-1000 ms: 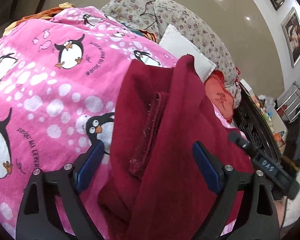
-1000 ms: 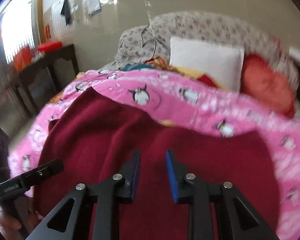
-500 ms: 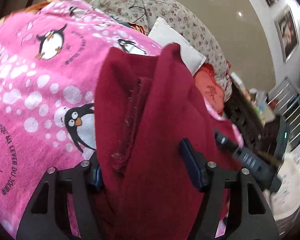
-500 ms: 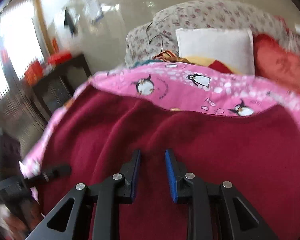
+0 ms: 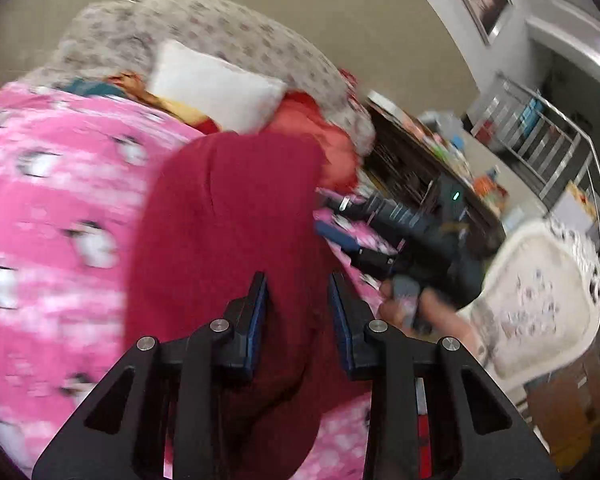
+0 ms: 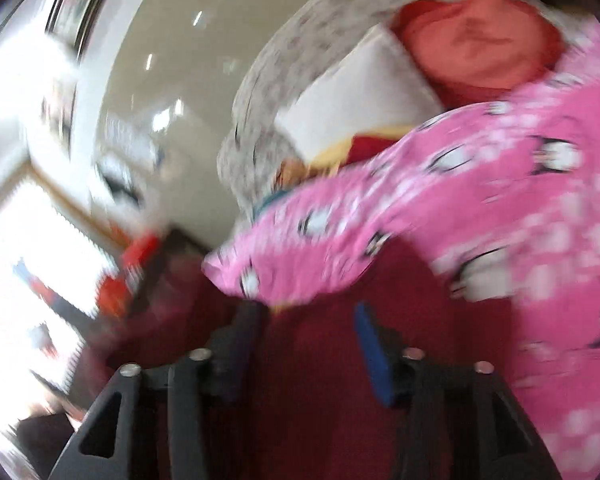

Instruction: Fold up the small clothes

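Lying across the pink penguin blanket (image 5: 52, 208), the dark red garment (image 5: 228, 216) runs from 6 to 12 o'clock. Left gripper (image 5: 298, 304) has a bunched fold between its narrowed jaws; grip uncertain. Right gripper (image 6: 308, 340), blurred, stands apart above the cloth, white pillow (image 5: 212, 84) at 12 o'clock

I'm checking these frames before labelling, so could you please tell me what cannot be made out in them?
- Left wrist view: whether the left gripper pinches the dark red garment; cloth fills the gap.
- Right wrist view: motion blur smears everything; the right gripper stands apart, contact with the garment unclear.
- Both views: the garment's near end, hidden by the grippers.
- Left wrist view: penguin blanket print, blurred.
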`<move>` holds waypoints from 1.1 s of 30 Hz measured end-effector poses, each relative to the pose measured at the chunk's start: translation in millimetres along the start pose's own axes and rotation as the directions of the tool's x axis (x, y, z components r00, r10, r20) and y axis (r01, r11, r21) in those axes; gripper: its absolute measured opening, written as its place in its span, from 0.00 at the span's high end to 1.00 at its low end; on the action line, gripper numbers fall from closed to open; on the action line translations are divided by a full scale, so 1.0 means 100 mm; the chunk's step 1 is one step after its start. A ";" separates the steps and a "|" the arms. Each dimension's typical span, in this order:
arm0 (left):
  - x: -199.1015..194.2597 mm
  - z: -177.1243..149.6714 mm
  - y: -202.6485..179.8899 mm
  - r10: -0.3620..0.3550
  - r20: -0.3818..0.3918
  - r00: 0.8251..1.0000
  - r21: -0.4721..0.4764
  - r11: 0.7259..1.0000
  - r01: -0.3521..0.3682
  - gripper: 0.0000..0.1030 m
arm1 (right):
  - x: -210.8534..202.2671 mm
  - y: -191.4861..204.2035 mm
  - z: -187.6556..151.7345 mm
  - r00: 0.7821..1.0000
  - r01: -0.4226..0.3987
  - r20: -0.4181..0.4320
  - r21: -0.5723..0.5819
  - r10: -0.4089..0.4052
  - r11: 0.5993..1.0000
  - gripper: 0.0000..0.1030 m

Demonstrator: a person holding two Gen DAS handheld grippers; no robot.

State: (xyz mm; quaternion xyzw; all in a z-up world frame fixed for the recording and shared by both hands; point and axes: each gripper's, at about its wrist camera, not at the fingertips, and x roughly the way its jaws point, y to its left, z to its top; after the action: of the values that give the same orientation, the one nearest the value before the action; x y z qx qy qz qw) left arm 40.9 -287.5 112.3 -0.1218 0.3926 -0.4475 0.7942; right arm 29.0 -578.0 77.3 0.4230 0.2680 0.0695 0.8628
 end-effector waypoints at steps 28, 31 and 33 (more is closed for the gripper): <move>-0.06 -0.84 0.27 0.180 -0.022 0.983 0.046 0.983 -0.179 0.29 | 0.49 0.55 -0.70 0.980 0.050 -0.170 -0.299 -0.104 0.953 0.45; -0.06 -0.82 0.31 0.158 -0.032 0.987 0.011 0.987 -0.158 0.29 | 0.59 0.52 -0.71 0.974 0.088 -0.170 -0.337 -0.152 0.937 0.86; -0.09 -0.82 0.28 0.158 -0.043 0.987 0.023 0.987 -0.157 0.29 | 0.49 0.48 -0.65 0.983 0.027 -0.166 -0.284 -0.077 0.958 0.86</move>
State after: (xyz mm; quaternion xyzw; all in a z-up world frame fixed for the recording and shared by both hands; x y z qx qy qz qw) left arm -4.6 -251.3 47.5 -0.0726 0.4141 -0.3899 0.8193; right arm 41.7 -486.1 62.2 0.2813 0.3415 0.1209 0.8886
